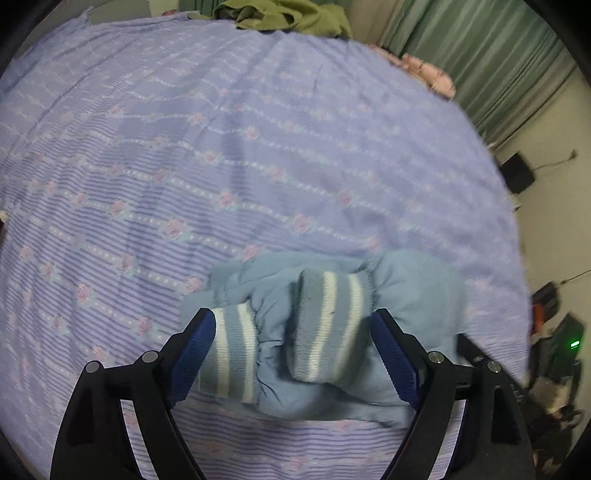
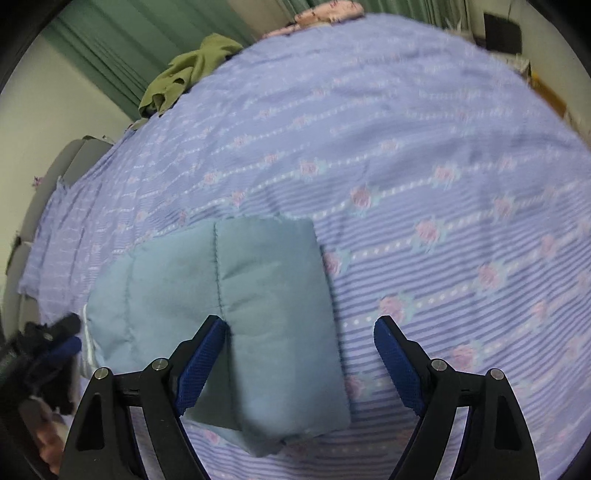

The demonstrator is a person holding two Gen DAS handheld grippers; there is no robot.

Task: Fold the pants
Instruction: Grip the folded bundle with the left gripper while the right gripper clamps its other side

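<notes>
Light blue padded pants [image 2: 258, 295] lie folded into a thick rectangle on the lilac flowered bedsheet [image 2: 424, 166]. In the left wrist view their two blue-and-white striped cuffs [image 1: 332, 325] sit on top of the bundle [image 1: 413, 291]. My left gripper [image 1: 293, 317] stands open around the cuffs, with its blue pads beside them and no squeeze showing. My right gripper [image 2: 301, 321] is open over the other end of the pants. Its left finger is above the fabric and its right finger is above bare sheet. The left gripper [image 2: 62, 339] also shows, blurred, at the lower left.
A crumpled green garment [image 1: 288, 16] lies at the bed's far edge, and a pink bundle [image 1: 428, 74] lies near the green curtains [image 1: 491, 55]. The bed's right edge drops to a floor cluttered with dark items [image 1: 554, 350]. A hand [image 2: 48, 443] shows at the lower left.
</notes>
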